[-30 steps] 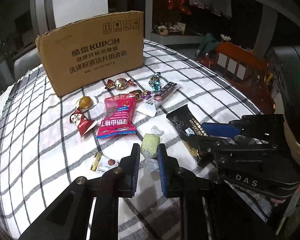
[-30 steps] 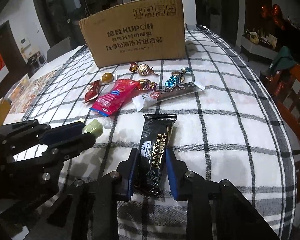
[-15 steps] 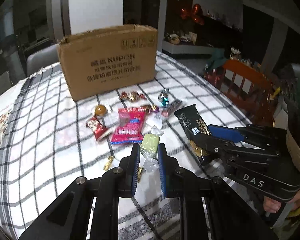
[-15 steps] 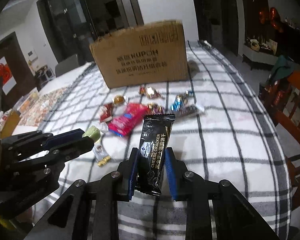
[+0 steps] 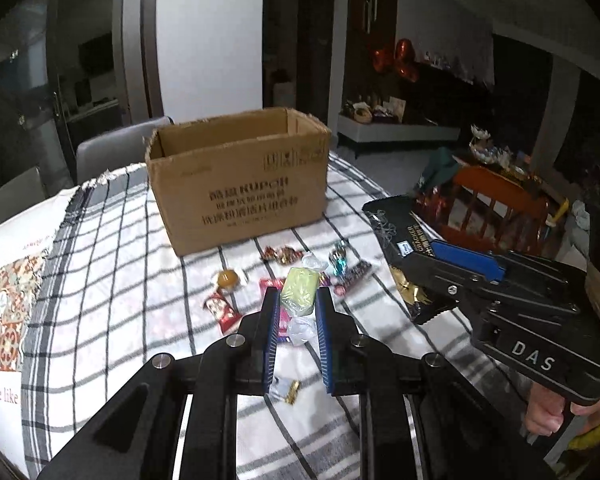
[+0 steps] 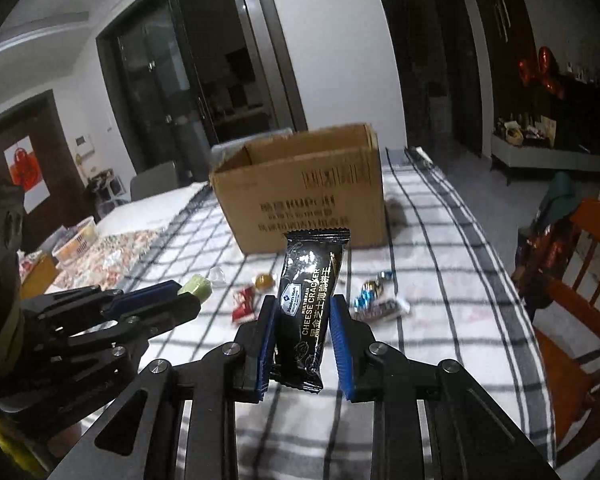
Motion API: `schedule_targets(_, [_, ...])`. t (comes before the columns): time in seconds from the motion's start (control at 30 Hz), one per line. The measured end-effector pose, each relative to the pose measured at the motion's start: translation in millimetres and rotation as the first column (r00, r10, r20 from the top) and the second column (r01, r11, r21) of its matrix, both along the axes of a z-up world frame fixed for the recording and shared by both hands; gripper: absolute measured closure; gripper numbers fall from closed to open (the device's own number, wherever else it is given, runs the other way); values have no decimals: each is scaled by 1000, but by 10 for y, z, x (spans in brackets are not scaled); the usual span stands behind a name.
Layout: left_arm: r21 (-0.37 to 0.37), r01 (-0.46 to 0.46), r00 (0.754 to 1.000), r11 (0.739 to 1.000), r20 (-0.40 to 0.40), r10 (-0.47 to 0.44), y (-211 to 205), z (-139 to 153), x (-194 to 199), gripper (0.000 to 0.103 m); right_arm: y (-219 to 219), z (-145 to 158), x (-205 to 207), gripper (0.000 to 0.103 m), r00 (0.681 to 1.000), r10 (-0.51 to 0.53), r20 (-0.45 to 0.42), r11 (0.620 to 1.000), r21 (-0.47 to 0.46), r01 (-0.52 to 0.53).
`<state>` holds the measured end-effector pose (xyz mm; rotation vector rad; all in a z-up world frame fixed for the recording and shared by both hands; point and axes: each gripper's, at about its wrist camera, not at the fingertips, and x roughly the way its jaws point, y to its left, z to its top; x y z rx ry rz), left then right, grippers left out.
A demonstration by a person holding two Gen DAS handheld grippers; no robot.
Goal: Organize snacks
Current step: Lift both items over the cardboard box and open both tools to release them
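Snacks held aloft: left gripper pinches green candy, right gripper clamps cracker packet; probably release both over the box opening.

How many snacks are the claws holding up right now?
2. The left claw pinches a green candy; the right claw grips a black cracker pack. Other snacks lie on the table, unheld.

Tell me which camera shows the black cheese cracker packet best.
The right wrist view: the cheese cracker packet stands upright in the right gripper, label readable. The left wrist view catches it only obliquely at the right, partly hidden by that gripper.
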<state>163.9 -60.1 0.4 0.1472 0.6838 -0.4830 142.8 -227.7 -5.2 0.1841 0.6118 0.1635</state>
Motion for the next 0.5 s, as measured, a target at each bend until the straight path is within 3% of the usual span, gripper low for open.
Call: schedule_targets(0.5, [-29,-56,993,998,103,58,59,406,459,84,-10,378,393,76,994,-10,111,1000,8,9])
